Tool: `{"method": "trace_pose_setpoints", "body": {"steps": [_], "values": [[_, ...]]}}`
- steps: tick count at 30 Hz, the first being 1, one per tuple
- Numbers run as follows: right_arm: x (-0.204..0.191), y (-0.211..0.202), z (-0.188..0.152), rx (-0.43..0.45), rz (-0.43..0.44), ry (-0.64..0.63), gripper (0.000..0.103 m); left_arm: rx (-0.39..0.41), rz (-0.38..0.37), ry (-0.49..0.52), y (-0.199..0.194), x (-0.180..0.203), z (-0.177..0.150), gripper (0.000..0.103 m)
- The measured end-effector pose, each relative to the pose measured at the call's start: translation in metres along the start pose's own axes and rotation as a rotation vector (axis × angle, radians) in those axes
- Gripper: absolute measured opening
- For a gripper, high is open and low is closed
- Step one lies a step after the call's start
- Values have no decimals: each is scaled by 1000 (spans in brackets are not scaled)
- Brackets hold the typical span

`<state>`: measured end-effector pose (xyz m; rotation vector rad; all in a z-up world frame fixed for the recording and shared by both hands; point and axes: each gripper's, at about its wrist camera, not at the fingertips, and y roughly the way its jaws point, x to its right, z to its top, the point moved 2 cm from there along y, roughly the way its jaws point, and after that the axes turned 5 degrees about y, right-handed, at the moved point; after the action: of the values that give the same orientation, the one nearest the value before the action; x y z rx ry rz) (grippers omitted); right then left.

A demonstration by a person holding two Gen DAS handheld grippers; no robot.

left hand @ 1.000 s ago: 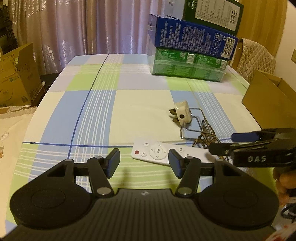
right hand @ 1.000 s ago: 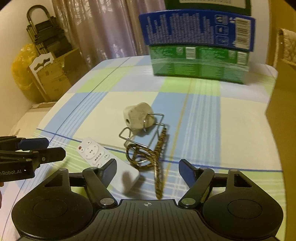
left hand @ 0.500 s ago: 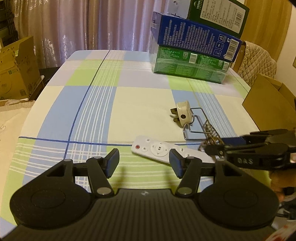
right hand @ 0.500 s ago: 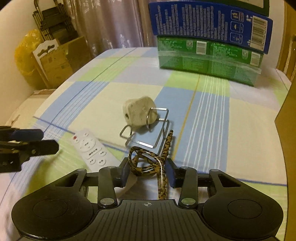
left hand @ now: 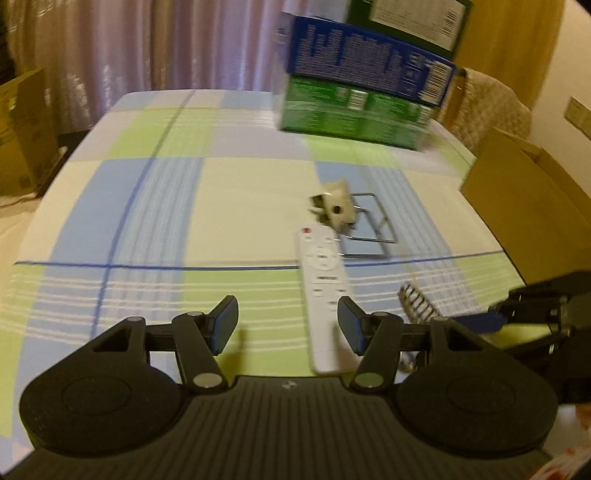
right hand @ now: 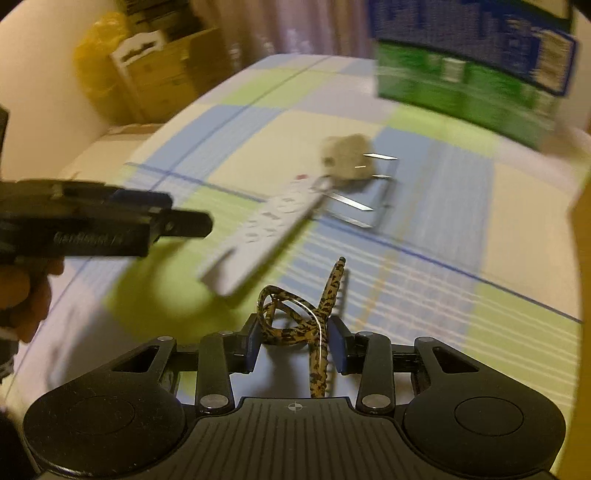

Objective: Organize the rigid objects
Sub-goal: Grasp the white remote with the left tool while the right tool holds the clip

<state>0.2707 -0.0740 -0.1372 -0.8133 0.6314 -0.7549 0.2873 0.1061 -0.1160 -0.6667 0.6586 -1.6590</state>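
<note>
1. Right now your right gripper (right hand: 295,345) has its two fingers pressed in on one leopard-print cord (right hand: 295,317), a looped, knotted strap whose free end sticks up past the pads.
2. One white remote (left hand: 323,291) lies on the checked tablecloth (left hand: 147,206), its near end reaching in between the two fingers of your left gripper (left hand: 288,326), which are spread wide and grip nothing.
3. One beige plug adapter (left hand: 336,210) sits just beyond the remote's far end, touching or nearly touching it; blur keeps you from telling which.
4. One bent wire frame (left hand: 369,229) lies beside and partly under that adapter.
5. Farther back, you have three stacked boxes: one green box (left hand: 354,114) at the bottom, one blue box (left hand: 365,74) on it, and one dark green box (left hand: 410,18) on top.
6. One open cardboard box (left hand: 528,206) stands at the right edge of the table.
</note>
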Motion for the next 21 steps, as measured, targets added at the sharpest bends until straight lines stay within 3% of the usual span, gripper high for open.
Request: {"method": "trace_pose_setpoints", "body": {"steps": [5, 10, 12, 21], "values": [[20, -4, 4, 15, -63, 49, 35, -7, 4, 64, 18, 21, 0, 53], [27, -4, 8, 28, -63, 78, 35, -44, 8, 83, 40, 33, -2, 37], [26, -5, 9, 38, -60, 82, 35, -44, 11, 84, 44, 35, -3, 36], [25, -12, 5, 31, -38, 146, 35, -82, 40, 91, 13, 43, -26, 34]]}}
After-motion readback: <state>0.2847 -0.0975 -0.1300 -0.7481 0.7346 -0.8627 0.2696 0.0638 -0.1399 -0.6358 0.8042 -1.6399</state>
